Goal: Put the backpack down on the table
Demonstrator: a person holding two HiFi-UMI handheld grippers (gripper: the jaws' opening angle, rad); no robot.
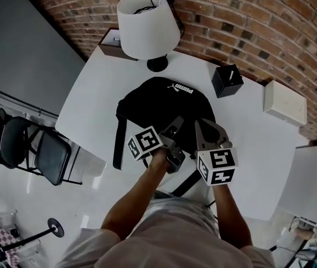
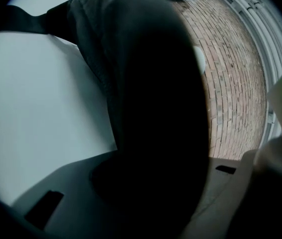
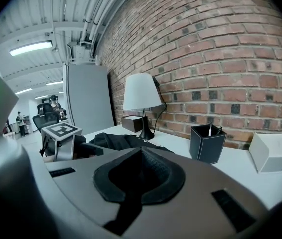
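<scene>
The backpack (image 1: 158, 102) rests on the table (image 1: 97, 94), long axis 6 to 12 o'clock, logo end toward the lamp (image 1: 147, 24) at 12, with the left gripper (image 1: 174, 132) clamped on its near fabric and the right gripper (image 1: 206, 132) pinching a strap (image 1: 187, 183) (webbing, it seems), so releasing this close to the 6 o'clock edge could let it slide off.

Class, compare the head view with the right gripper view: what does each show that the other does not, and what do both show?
Only the head view: the folding chair on the floor left of the table, the person's forearms, and the marker cube on the right gripper.
Only the right gripper view: the ceiling lights.
Both: the backpack, the white table, the lamp, the pen holder, the white box, the brick wall, and the left gripper with its cube.
</scene>
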